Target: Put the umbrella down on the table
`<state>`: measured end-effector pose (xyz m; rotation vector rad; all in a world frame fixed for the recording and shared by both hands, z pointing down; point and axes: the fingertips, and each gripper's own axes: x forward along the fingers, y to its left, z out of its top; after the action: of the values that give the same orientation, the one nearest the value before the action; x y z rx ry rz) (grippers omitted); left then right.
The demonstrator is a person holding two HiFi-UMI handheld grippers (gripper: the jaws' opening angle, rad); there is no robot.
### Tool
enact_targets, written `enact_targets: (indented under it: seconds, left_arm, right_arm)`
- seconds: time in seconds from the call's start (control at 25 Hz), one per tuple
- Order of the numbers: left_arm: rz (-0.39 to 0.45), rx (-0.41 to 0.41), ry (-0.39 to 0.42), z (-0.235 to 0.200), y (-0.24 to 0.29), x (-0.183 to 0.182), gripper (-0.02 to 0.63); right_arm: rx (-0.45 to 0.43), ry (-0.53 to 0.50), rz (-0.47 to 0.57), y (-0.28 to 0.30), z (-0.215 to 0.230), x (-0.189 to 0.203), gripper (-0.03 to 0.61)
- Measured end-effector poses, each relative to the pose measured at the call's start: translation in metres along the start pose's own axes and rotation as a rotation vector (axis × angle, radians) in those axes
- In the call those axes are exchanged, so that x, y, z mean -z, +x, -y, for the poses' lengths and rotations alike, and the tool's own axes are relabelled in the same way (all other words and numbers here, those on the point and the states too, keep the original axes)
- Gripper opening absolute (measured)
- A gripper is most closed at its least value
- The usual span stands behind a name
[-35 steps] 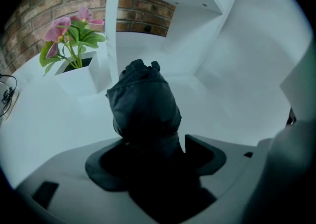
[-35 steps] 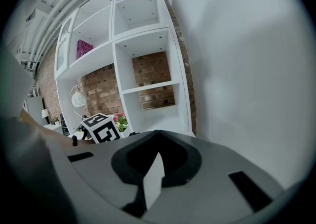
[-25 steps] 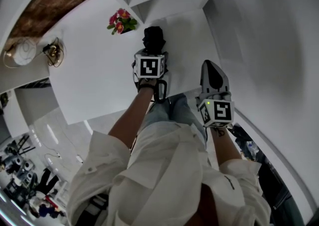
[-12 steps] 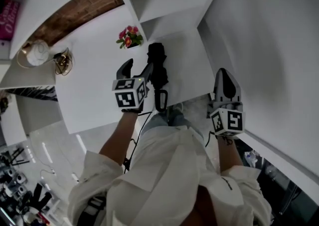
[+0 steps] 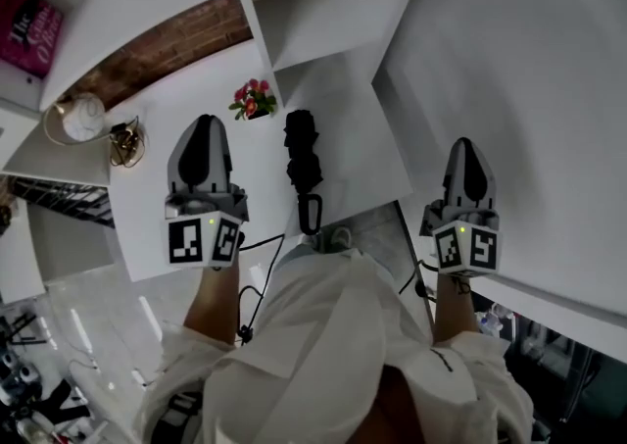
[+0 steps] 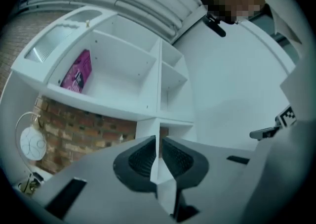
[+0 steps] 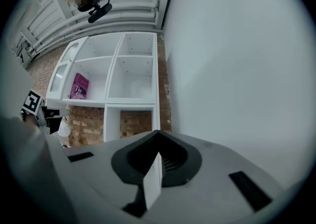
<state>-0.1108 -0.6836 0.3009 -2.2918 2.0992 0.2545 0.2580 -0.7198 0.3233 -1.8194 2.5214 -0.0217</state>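
Observation:
The black folded umbrella [image 5: 303,156] lies on the white table [image 5: 186,187], its wrist strap [image 5: 310,213] towards the near edge. No gripper touches it. My left gripper [image 5: 203,124] is raised to the left of the umbrella and well apart from it. Its jaws have just been closing and now stand shut with nothing between them, as the left gripper view shows [image 6: 159,141]. My right gripper [image 5: 467,146] hovers at the right, off the table, also shut and empty [image 7: 158,134]. Both point level at the shelves.
A small pot of pink flowers [image 5: 253,99] stands just behind the umbrella. A round white object [image 5: 76,117] and a gold wire piece [image 5: 125,142] sit at the table's far left. White shelves [image 7: 132,72] with a pink book [image 6: 77,71] stand behind, a white wall [image 5: 529,89] at right.
My left gripper let go of the umbrella, lifted away to the left and shut its jaws. The right gripper also rose. The umbrella stays lying on the table.

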Motion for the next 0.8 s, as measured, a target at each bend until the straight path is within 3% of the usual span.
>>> enact_targets:
  seconds: [0.16,0.28,0.8]
  left_arm:
    - [0.144,0.036,0.001,-0.003,-0.015,-0.043,0.054]
    - [0.196,0.036,0.004,-0.009,-0.020,-0.055,0.055]
    - [0.164,0.093,0.014,0.002,-0.018,-0.055,0.055]
  right_arm:
    - [0.024,-0.005,0.057,-0.016,0.013,-0.029,0.018]
    - [0.059,-0.008,0.090,-0.026,0.028,-0.040,0.017]
    - [0.139,-0.013,0.118,-0.045,0.064,-0.049,0.017]
